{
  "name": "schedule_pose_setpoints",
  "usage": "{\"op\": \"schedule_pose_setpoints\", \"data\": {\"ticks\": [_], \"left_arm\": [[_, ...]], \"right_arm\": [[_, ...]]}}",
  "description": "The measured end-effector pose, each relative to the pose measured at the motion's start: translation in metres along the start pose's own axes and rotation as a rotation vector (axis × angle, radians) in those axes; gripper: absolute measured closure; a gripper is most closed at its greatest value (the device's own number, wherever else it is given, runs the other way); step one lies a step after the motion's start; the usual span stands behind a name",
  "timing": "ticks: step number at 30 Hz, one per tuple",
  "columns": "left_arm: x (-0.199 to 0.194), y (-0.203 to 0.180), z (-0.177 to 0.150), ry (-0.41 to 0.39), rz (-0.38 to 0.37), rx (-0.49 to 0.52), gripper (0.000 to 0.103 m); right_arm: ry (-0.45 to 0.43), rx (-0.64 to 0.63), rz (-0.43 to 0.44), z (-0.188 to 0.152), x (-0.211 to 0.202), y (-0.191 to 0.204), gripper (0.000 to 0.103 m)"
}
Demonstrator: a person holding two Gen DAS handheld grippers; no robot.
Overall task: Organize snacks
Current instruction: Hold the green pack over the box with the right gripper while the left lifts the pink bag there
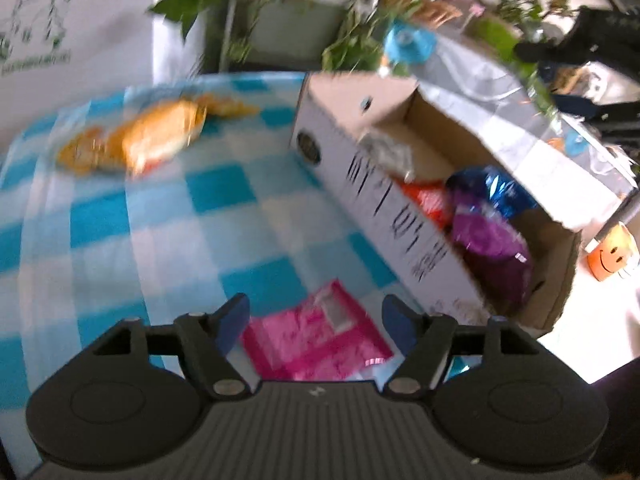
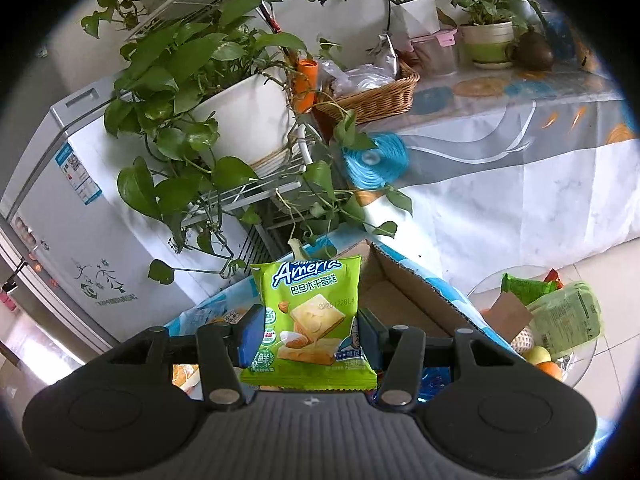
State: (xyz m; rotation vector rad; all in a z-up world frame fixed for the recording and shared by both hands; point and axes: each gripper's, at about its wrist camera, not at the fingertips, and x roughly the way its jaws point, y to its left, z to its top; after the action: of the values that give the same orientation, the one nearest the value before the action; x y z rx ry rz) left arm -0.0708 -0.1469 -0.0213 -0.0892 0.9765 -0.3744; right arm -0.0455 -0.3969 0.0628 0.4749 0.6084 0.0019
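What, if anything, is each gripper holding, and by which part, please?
The right gripper pinches the green snack packet by its side edges; the left gripper holds nothing.

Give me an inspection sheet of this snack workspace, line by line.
Surface: blue checked cloth, blurred.
Job's things: pink packet and orange packets on the cloth; cardboard box holds purple packet, blue packet and others.
Clutter: glass side table with fruit and packets.
Grippers: left tongs open above the pink packet; right tongs shut on green cake packet.
Cables: nothing seen.
Surroundings: potted plants, wicker basket, white appliance.
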Motion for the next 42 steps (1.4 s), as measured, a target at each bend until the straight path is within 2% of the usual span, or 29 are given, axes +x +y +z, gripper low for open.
{"op": "schedule_pose_setpoints", "data": {"ticks": [2, 4, 8, 10, 14, 19, 23, 26, 28, 31, 32, 33, 38, 42], "left_arm": [[0.007, -0.006, -0.004, 0.009, 0.033, -0.011, 0.03], [0.011, -0.014, -0.004, 0.001, 0.038, 0.023, 0.026], [0.017, -0.032, -0.008, 0.004, 0.036, 0.235, 0.024], [0.015, -0.035, -0.011, 0.019, -0.022, 0.36, 0.024], [0.016, -0.031, -0.018, 0.057, -0.068, 0.542, 0.024], [0.022, -0.028, -0.017, 0.085, -0.124, 0.659, 0.019], [0.04, -0.025, -0.009, 0.12, -0.125, 0.643, 0.019], [0.041, -0.026, -0.013, 0.108, -0.133, 0.67, 0.018], [0.04, -0.025, -0.014, 0.099, -0.135, 0.653, 0.022], [0.033, -0.022, -0.017, 0.075, -0.128, 0.628, 0.044], [0.03, -0.019, -0.017, 0.071, -0.125, 0.606, 0.05], [0.029, -0.017, -0.016, 0.066, -0.12, 0.577, 0.052], [0.018, -0.006, -0.022, 0.019, -0.08, 0.459, 0.054], [0.003, 0.004, -0.017, -0.033, -0.09, 0.318, 0.054]], "right_arm": [[0.0, -0.002, -0.003, 0.0, 0.0, 0.0, 0.046], [0.002, -0.007, -0.008, 0.0, 0.001, 0.0, 0.046], [0.001, -0.004, -0.004, 0.0, 0.0, -0.001, 0.046], [0.001, -0.002, -0.007, 0.0, 0.0, -0.002, 0.046], [-0.012, 0.011, -0.006, 0.001, -0.003, -0.005, 0.046], [-0.015, 0.018, -0.01, 0.001, -0.003, -0.005, 0.046], [-0.009, 0.019, -0.011, 0.001, -0.001, -0.005, 0.046], [-0.004, 0.016, -0.014, 0.001, 0.0, -0.005, 0.046], [0.0, 0.016, -0.015, 0.002, 0.001, -0.006, 0.046], [0.001, 0.016, -0.015, 0.002, 0.002, -0.005, 0.046], [0.003, 0.013, -0.014, 0.002, 0.002, -0.005, 0.046], [0.006, 0.01, -0.013, 0.002, 0.003, -0.004, 0.046], [0.017, -0.001, -0.012, 0.002, 0.006, -0.004, 0.046], [0.03, 0.004, -0.008, 0.002, 0.008, -0.005, 0.046]]}}
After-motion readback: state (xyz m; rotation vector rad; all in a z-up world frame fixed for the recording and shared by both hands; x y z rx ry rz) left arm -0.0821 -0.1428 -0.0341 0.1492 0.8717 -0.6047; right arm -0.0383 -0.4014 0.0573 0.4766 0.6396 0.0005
